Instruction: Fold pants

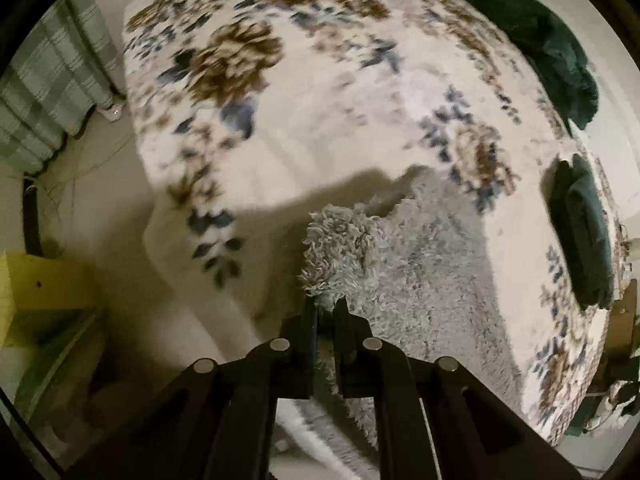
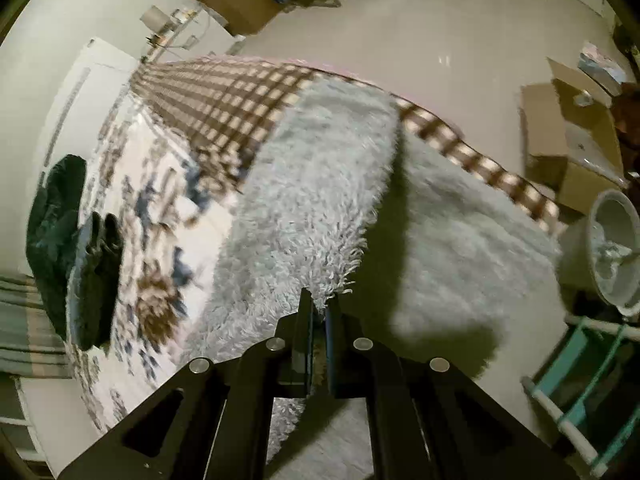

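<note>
Fluffy grey pants [image 1: 400, 264] clamped in left gripper [image 1: 326, 304] and right gripper [image 2: 318, 306] jaws, floral bedspread [image 1: 320, 100] blurred.

Bed with floral blanket [image 1: 320, 92], plaid sheet [image 2: 224, 108] beneath. Glossy pale floor [image 2: 460, 32], cardboard boxes [image 2: 568, 148], striped curtain [image 1: 44, 92].

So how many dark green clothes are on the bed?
2: a crumpled dark green garment at the bed's far edge, and a folded dark green garment nearer the fluffy grey pants. More may be hidden.
</note>
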`<state>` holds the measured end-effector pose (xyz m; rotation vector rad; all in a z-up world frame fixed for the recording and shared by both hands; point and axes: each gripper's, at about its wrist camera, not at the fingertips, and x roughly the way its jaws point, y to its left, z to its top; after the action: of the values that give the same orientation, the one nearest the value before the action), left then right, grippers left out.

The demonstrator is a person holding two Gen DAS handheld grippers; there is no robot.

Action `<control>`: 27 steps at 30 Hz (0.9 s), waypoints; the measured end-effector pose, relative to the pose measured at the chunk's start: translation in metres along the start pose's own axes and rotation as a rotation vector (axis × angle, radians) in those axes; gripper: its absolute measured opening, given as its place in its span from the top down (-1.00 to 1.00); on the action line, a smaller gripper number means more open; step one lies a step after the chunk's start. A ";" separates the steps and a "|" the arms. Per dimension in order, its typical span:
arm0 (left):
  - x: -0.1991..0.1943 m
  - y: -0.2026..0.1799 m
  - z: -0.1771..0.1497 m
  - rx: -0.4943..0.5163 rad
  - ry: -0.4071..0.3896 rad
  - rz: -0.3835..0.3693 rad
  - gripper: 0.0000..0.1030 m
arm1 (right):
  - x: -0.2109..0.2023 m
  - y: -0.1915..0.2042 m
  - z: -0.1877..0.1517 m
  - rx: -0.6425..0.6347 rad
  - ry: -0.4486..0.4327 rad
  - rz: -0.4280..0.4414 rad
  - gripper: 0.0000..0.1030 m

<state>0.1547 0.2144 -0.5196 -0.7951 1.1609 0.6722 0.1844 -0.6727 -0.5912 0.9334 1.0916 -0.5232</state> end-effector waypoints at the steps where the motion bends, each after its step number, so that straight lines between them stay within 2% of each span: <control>1: 0.004 0.005 -0.001 -0.006 0.008 0.010 0.91 | 0.001 -0.007 -0.004 0.005 0.010 -0.012 0.91; 8: 0.035 0.016 -0.011 0.041 0.033 0.087 0.90 | 0.024 -0.053 -0.031 0.030 0.078 -0.144 0.91; 11: 0.044 0.016 -0.015 0.060 0.067 0.107 0.83 | 0.041 -0.077 -0.037 0.084 0.168 -0.156 0.90; 12: 0.042 0.016 -0.017 0.062 0.069 0.099 0.83 | 0.045 -0.084 -0.037 0.105 0.199 -0.150 0.82; 13: 0.039 0.015 -0.018 0.066 0.067 0.089 0.83 | 0.046 -0.089 -0.036 0.113 0.216 -0.153 0.64; 15: 0.032 0.013 -0.020 0.076 0.061 0.080 0.78 | 0.034 -0.099 -0.031 0.145 0.185 -0.083 0.39; 16: 0.029 0.013 -0.020 0.072 0.063 0.077 0.73 | 0.026 -0.102 -0.026 0.157 0.150 -0.062 0.17; 17: 0.027 0.013 -0.021 0.067 0.062 0.073 0.57 | 0.019 -0.104 -0.020 0.167 0.115 -0.047 0.05; 18: 0.026 0.012 -0.021 0.069 0.059 0.077 0.37 | 0.015 -0.107 -0.013 0.177 0.088 -0.039 0.02; 21: 0.026 0.002 -0.023 0.097 0.047 0.088 0.17 | 0.014 -0.117 0.015 0.219 0.014 -0.021 -0.06; 23: 0.028 -0.005 -0.024 0.108 0.051 0.081 0.15 | 0.021 -0.120 0.034 0.223 -0.018 -0.026 -0.07; 27: 0.030 -0.027 -0.035 0.162 0.049 0.076 0.10 | 0.051 -0.117 0.062 0.206 -0.006 -0.067 -0.07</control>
<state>0.1665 0.1719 -0.5504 -0.6355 1.2780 0.6155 0.1478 -0.7833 -0.6724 1.0767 1.0801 -0.7032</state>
